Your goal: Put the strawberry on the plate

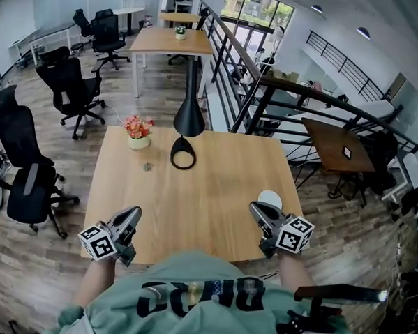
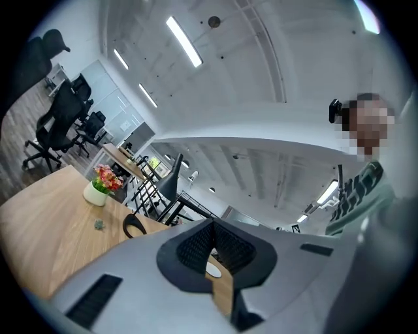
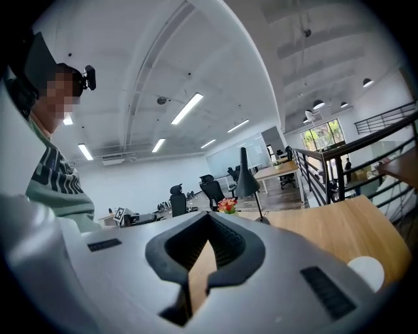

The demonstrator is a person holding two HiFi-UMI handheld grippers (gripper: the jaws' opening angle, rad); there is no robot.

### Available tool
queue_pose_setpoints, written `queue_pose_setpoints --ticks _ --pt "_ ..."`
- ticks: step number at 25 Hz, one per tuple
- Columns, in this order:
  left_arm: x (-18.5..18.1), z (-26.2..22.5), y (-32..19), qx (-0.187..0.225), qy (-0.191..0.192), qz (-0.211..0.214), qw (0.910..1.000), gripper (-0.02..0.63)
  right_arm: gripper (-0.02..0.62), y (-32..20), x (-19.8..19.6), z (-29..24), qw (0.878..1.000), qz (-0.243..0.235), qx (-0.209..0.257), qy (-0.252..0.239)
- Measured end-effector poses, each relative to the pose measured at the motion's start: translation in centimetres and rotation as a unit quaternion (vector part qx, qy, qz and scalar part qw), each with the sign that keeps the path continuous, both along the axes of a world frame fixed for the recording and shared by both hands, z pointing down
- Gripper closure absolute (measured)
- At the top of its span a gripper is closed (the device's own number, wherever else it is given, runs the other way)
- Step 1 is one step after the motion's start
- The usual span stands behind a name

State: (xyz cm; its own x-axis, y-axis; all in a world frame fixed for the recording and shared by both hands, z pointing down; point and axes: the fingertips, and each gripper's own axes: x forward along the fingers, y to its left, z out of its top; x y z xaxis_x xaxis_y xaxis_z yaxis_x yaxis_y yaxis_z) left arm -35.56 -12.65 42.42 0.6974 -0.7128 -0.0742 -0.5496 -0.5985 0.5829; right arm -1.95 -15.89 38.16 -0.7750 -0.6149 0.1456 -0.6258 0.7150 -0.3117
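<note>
A small dull object [image 1: 147, 166], too small to tell for sure but seemingly the strawberry, lies on the wooden table [image 1: 207, 204] just in front of the flower pot. It also shows in the left gripper view [image 2: 99, 225]. The white plate [image 1: 269, 199] sits near the table's right edge, right beside my right gripper [image 1: 253, 207]. That gripper's jaws meet with nothing between them [image 3: 208, 218], and the plate [image 3: 366, 271] shows at the lower right of its view. My left gripper [image 1: 135, 211] hovers over the near left corner, shut and empty [image 2: 212, 225].
A pot of pink flowers [image 1: 138, 131] and a black lamp with a ring-shaped base [image 1: 183, 154] stand at the table's far side. Black office chairs [image 1: 26, 181] are to the left, and a railing [image 1: 268, 96] and another table are to the right.
</note>
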Motion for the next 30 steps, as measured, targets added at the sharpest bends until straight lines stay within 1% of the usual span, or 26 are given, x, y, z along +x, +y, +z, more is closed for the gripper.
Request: queue_pose_setpoints --ticks 2,5,9,12,16,20,22,24,25,28,30 --pt "-0.3 0.4 -0.3 -0.007 0.002 -0.003 1.0000 0.603 0.590 -0.8 -0.6 -0.2 1.000 -0.006 -0.001 0.003" --pt "0.2 0.9 -1.0 -0.012 0.004 -0.007 0.9999 0.603 0.589 -2.1 -0.6 0.2 1.000 -0.017 -0.004 0.004" --pt "2.0 1.0 -1.6 -0.016 -0.014 -0.025 0.9994 0.603 0.589 -3.8 1.0 1.5 0.999 -0.039 -0.007 -0.010" --pt "5.2 -0.2 -2.6 -0.013 -0.028 -0.049 0.9983 0.603 0.589 -5.6 4.2 1.8 0.998 -0.059 -0.004 -0.020" --pt "11.4 -1.4 -3.8 -0.016 -0.026 -0.075 0.9967 0.603 0.589 -8.2 9.2 1.9 0.996 -0.090 0.007 -0.026" --pt "16.2 -1.4 -5.3 -0.024 -0.015 -0.085 0.9960 0.603 0.589 -10.6 12.8 3.1 0.993 -0.112 0.011 -0.040" --pt "17.9 -1.4 -5.9 -0.026 -0.025 -0.081 0.9960 0.603 0.589 -11.5 13.9 3.7 0.992 -0.112 0.009 -0.049" --pt "18.3 -1.5 -6.5 -0.026 -0.042 -0.078 0.9957 0.603 0.589 -12.1 14.3 4.0 0.993 -0.109 0.008 -0.054" --pt "17.9 -1.5 -6.8 -0.027 -0.043 -0.080 0.9955 0.603 0.590 -12.3 14.2 4.1 0.993 -0.107 0.007 -0.055" --pt "15.8 -1.1 -7.3 -0.029 -0.033 -0.090 0.9950 0.603 0.590 -12.7 13.2 4.5 0.994 -0.099 0.000 -0.052" --pt "13.9 -0.6 -7.7 -0.032 -0.038 -0.095 0.9943 0.603 0.590 -12.8 11.8 4.7 0.994 -0.091 -0.008 -0.053"
